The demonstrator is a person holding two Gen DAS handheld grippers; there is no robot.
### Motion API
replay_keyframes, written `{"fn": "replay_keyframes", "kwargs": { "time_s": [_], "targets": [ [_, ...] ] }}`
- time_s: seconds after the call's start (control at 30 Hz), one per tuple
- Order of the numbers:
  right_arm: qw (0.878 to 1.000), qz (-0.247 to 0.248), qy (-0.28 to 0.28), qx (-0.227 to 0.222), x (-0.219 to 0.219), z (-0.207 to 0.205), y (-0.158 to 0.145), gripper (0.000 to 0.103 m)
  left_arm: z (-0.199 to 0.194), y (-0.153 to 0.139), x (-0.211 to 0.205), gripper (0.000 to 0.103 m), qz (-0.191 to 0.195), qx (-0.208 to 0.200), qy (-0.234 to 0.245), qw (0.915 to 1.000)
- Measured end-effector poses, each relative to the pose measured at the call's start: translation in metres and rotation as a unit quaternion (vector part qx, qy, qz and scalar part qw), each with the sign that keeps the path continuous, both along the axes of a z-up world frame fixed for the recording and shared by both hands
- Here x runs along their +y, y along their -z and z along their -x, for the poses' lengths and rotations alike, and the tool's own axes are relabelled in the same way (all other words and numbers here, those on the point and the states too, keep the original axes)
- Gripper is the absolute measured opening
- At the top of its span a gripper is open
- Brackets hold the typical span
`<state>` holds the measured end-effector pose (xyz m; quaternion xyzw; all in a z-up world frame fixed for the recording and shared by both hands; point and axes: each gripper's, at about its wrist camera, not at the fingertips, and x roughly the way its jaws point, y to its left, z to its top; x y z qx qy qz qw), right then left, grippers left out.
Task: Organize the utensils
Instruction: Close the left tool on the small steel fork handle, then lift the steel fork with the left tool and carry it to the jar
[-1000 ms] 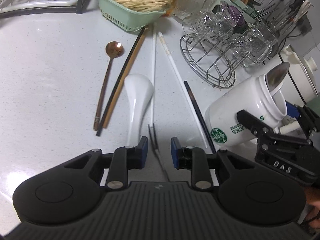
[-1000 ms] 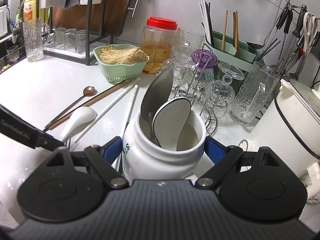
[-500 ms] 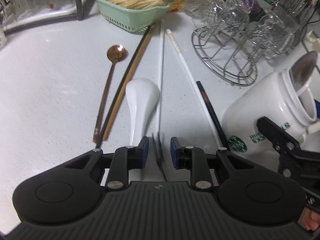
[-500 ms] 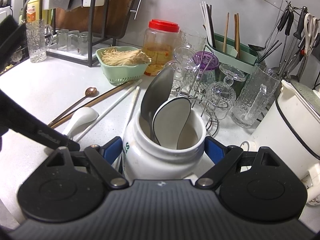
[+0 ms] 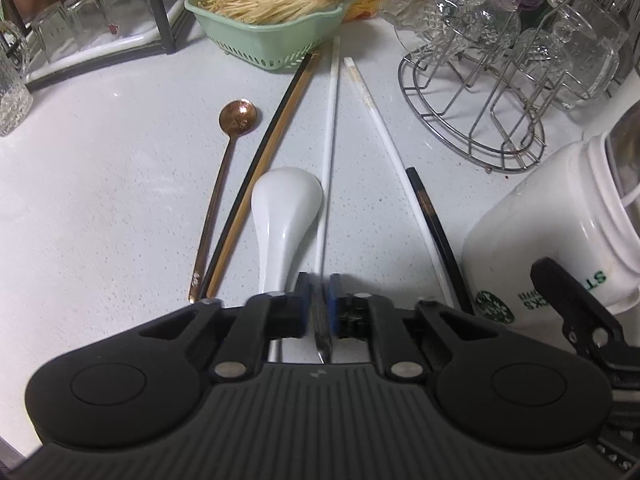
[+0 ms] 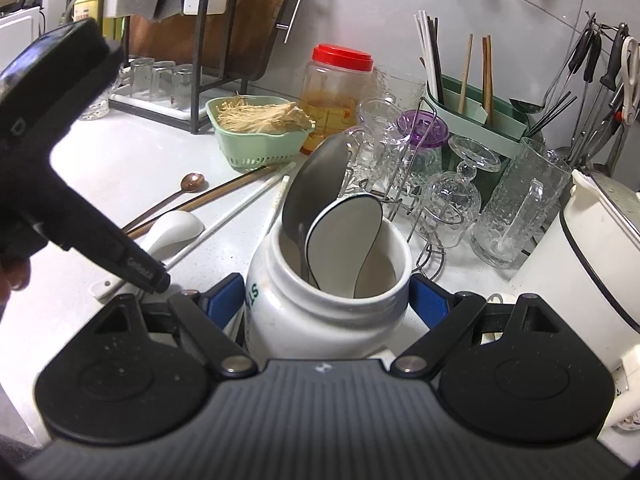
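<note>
My left gripper (image 5: pixel 319 300) points down at the white counter, its jaws closing. The dark grey near end of a long white chopstick (image 5: pixel 330 128) sits between the pads, which touch it. Left of it lie a white ceramic spoon (image 5: pixel 286 204), a black and a wooden chopstick (image 5: pixel 272 148), and a copper spoon (image 5: pixel 238 116). To the right lie another white chopstick (image 5: pixel 380 128) and a dark one (image 5: pixel 432 220). My right gripper (image 6: pixel 328 300) is shut on a white lettered jar (image 6: pixel 320 320), which holds a metal spoon (image 6: pixel 316 184) and a black-rimmed white spoon (image 6: pixel 344 236).
A green basket of enoki mushrooms (image 5: pixel 260 44) stands at the chopsticks' far ends. A wire rack of glassware (image 5: pixel 472 120) is at the right. Behind are a red-lidded jar (image 6: pixel 340 88), a green chopstick holder (image 6: pixel 480 120) and a white cooker (image 6: pixel 592 260).
The left gripper slid forward along the white chopstick and tipped further down; its jaws narrowed from a clear gap onto the chopstick's end. The right gripper and jar kept still.
</note>
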<state>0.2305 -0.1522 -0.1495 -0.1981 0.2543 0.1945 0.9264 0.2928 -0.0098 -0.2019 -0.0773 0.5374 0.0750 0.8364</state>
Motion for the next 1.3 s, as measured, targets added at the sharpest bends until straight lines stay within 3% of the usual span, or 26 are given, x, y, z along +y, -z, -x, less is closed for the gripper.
{"fn": "replay_keyframes", "kwargs": {
  "time_s": [0.07, 0.13, 0.4, 0.63, 0.97, 1.17, 1.3],
  "targets": [
    [1.000, 0.000, -0.001, 0.000, 0.000, 0.000, 0.000, 0.091, 0.000, 0.001, -0.001, 0.009, 0.008, -0.014, 0.008, 0.9998],
    [1.000, -0.001, -0.003, -0.002, 0.000, 0.000, 0.001, 0.091, 0.000, 0.000, -0.007, 0.009, -0.016, -0.013, 0.015, 0.9997],
    [1.000, -0.002, -0.008, -0.007, -0.001, 0.000, 0.002, 0.091, 0.013, -0.006, 0.000, 0.009, 0.011, -0.018, 0.003, 0.9998],
    [1.000, -0.002, 0.026, -0.010, 0.011, 0.001, 0.003, 0.091, 0.025, -0.028, 0.015, 0.009, 0.043, -0.049, 0.049, 0.9967],
    [0.997, 0.000, 0.079, -0.004, 0.035, -0.003, 0.002, 0.091, 0.038, -0.072, 0.034, 0.008, 0.073, -0.105, 0.112, 0.9855],
    [0.996, -0.001, 0.089, -0.007, 0.039, -0.003, 0.004, 0.091, 0.050, -0.071, 0.031, 0.008, 0.082, -0.091, 0.158, 0.9799],
    [0.996, 0.001, 0.091, -0.007, 0.041, -0.003, 0.004, 0.091, 0.047, -0.066, 0.041, 0.008, 0.092, -0.079, 0.152, 0.9810]
  ]
}}
